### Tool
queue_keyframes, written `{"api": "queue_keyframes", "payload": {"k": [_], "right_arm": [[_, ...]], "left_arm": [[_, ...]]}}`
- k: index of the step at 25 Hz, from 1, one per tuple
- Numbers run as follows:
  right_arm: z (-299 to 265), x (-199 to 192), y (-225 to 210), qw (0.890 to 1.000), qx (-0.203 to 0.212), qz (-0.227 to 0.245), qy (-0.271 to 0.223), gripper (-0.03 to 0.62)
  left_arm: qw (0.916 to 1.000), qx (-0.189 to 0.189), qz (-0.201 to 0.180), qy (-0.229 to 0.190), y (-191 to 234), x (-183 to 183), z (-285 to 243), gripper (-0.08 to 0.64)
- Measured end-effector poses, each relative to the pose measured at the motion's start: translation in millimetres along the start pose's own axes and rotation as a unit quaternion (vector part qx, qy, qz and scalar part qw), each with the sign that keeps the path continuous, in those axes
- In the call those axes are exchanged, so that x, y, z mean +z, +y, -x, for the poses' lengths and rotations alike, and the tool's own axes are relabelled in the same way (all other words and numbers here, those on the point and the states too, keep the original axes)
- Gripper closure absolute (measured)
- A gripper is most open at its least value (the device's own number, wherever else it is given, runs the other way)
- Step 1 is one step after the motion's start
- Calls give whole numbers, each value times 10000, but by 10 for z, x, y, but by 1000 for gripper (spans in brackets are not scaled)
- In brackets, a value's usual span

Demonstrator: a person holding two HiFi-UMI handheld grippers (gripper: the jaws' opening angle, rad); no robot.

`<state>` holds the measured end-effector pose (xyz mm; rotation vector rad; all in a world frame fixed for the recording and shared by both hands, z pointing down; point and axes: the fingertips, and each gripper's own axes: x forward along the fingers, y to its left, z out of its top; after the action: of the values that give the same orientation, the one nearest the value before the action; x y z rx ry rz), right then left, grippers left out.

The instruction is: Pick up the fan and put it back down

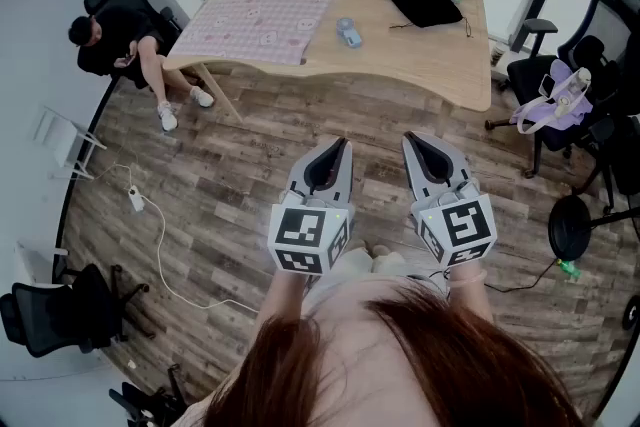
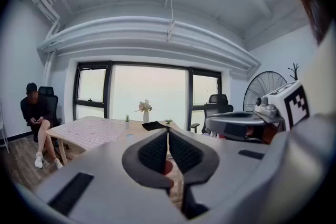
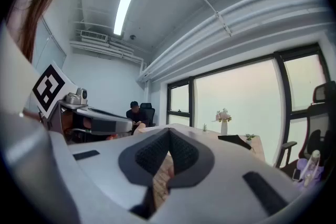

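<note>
Together before the person, left gripper and right gripper held out side by side over the wooden floor, right level, left tipped slightly down, both clenched with nothing between the jaws, 1 small blue fan lying well ahead on the table, untouched.

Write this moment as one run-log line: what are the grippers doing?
left gripper: shut, empty | right gripper: shut, empty | both over floor, short of table | small blue item on table untouched

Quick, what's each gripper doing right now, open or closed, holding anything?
Left gripper: closed, holding nothing.
Right gripper: closed, holding nothing.
</note>
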<state>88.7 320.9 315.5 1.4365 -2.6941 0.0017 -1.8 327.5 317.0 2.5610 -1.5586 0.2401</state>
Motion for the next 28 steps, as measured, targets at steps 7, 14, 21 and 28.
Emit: {"api": "queue_keyframes", "payload": {"k": [7,14,21,28], "right_arm": [[49,-27,-65,9998,86,-183,-31,592],[36,-109,-193,9996,200,-185,-17,592],[-124,-149,-335,9998,167,-89,-21,592],[-395,-182,-486,9999,142,-37,5,592]], "left_arm": [[10000,-21,6,38,-88,-22,-53,546],[9999,84,71,51,-141,-42,-168,546],[9998,157,80,117,-102,-41,-307,546],[9997,159,104,129,68,-28,-590,546]]}}
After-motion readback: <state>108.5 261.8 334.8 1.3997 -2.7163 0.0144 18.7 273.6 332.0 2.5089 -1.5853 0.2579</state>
